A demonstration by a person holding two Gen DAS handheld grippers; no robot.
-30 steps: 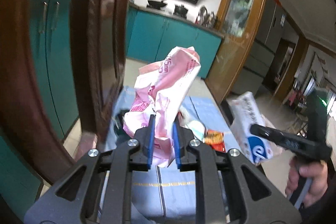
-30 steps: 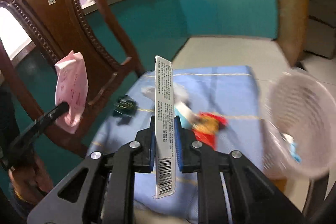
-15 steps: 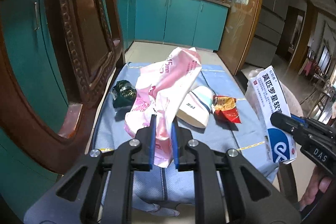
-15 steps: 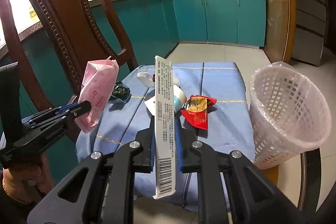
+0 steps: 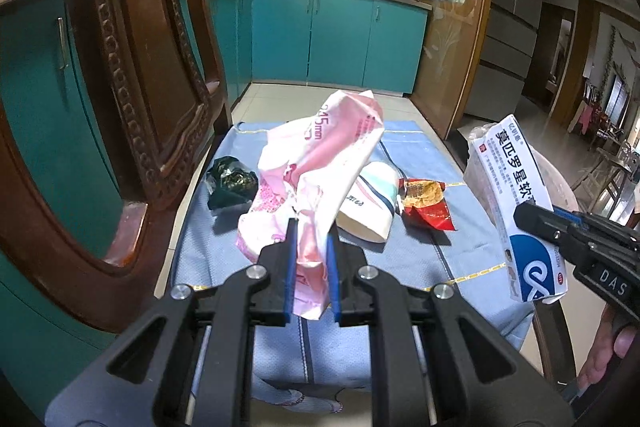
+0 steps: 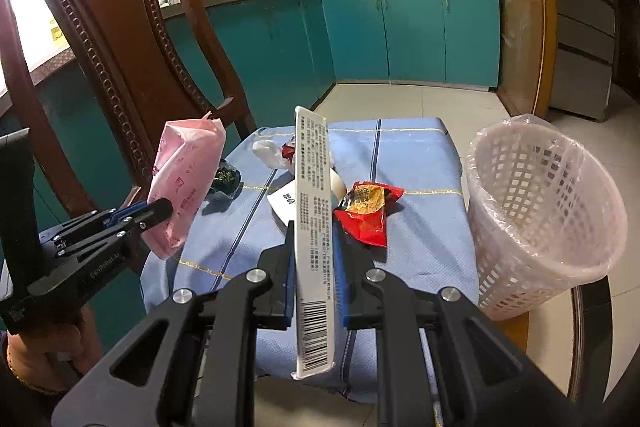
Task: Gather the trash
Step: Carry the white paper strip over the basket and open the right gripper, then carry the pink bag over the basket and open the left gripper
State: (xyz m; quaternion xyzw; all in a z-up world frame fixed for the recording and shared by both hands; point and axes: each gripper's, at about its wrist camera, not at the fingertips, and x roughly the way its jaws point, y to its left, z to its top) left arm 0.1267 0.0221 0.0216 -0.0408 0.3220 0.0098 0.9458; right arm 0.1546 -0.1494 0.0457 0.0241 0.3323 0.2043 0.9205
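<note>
Both grippers have steadied, left gripper [image 5: 310,259] jaws pinching pink wrapper [image 5: 320,163], right gripper [image 6: 314,263] jaws pinching ointment box [image 6: 312,211].

Cloth-covered table [image 6: 400,155]: dark wrapper [image 6: 226,181] at left edge, near chair [image 6: 120,39]; tube [image 5: 370,203] at centre, snack packet [image 6: 366,209] just to its rt. Crumpled bag [image 6: 268,151] located twd far edge. Basket [image 6: 540,211] positioned off rt edge, beside table.
</note>
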